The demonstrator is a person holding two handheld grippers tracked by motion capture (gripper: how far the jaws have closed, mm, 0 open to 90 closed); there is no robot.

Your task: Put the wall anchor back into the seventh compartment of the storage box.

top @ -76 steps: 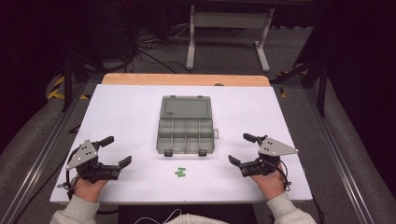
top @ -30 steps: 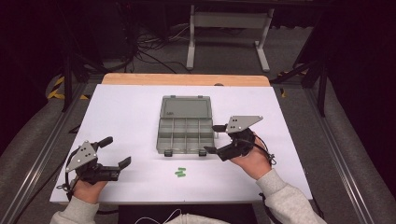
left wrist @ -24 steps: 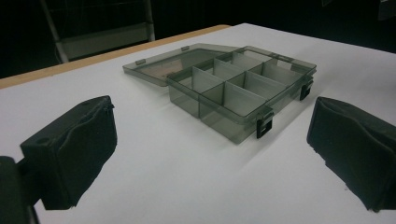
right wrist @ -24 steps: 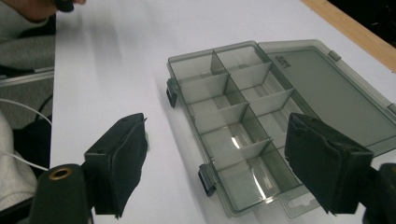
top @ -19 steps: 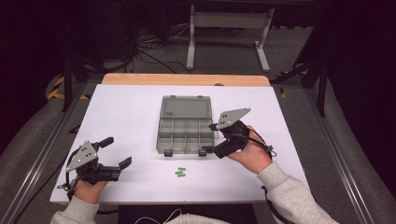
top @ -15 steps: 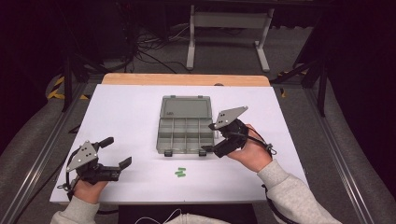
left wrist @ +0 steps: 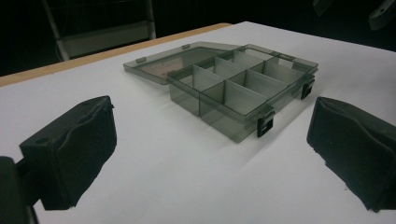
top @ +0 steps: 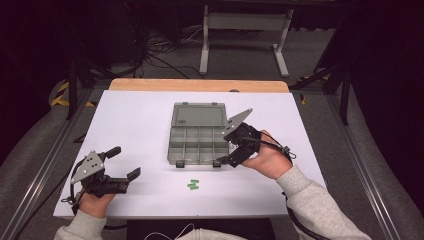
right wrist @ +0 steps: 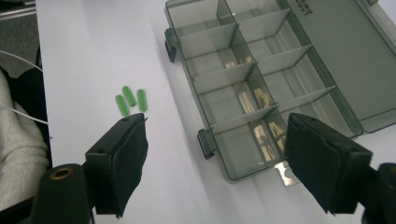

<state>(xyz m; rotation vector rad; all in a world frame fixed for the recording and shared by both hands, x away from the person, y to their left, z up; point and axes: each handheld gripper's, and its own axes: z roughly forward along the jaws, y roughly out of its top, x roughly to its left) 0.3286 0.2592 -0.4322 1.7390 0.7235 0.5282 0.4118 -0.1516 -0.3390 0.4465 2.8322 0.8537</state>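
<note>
While no piece is yet lifted, we file this moment under the approach stage: sorting small parts into the box.

Item 1, box (top: 197, 141): smoky, see-through, lid laid open and flat toward the far edge, compartments exposed. It sits mid-table (top: 135, 120). Some pale bits lie in the compartments nearest the right gripper; what they are we cannot make out through the tinted plastic.

Item 2, pegs (top: 193, 185): three short green pieces, close together on the bare table, just in front of the box and apart from it. Seen also in the right gripper view (right wrist: 131, 100), beyond the near jaw.

Item 3, right gripper (top: 235, 150): hovering at the front right corner of the box, jaws spread wide, nothing between them. In its own view the box corner and one latch (right wrist: 206, 142) lie in the gap. Whether a jaw tip touches the box rim we cannot say; it looks merely close.

Item 4, left gripper (top: 122, 167): parked near the front left of the table, well apart from the box, jaws likewise wide and empty, pointed toward the box (left wrist: 243, 93).

Next move, in our judgement: we swing the right gripper back toward the pegs, lower the jaws around a single one, and close gently, since the three lie near enough together that a careless pinch could scatter the others.
</note>
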